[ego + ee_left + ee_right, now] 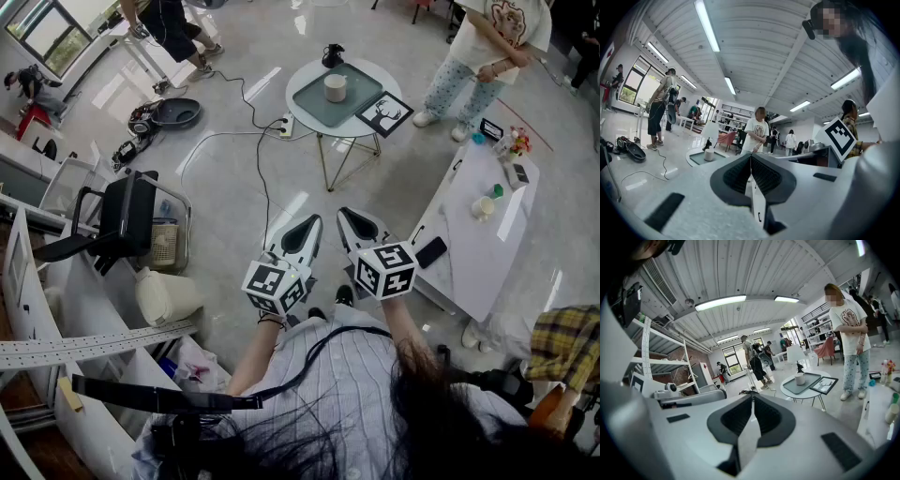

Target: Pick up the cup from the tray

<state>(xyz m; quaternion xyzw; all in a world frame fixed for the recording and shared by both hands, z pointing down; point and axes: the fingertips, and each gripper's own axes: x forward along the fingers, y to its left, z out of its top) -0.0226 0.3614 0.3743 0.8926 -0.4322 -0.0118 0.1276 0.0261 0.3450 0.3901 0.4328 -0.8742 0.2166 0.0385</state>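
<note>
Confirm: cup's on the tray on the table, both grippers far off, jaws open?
Jaws are shut, not open: left gripper and right gripper each show them closed, empty, in their own views. Cup on tray on table, far off: correct.

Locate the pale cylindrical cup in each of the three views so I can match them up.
Head view: the pale cylindrical cup sits at top centre, far ahead of both claws.
Left gripper view: the cup is small, left of centre, in the mid-distance.
Right gripper view: the cup is right of centre.
Shared landmark: the grey-green rectangular tray under the cup in every view.
</note>
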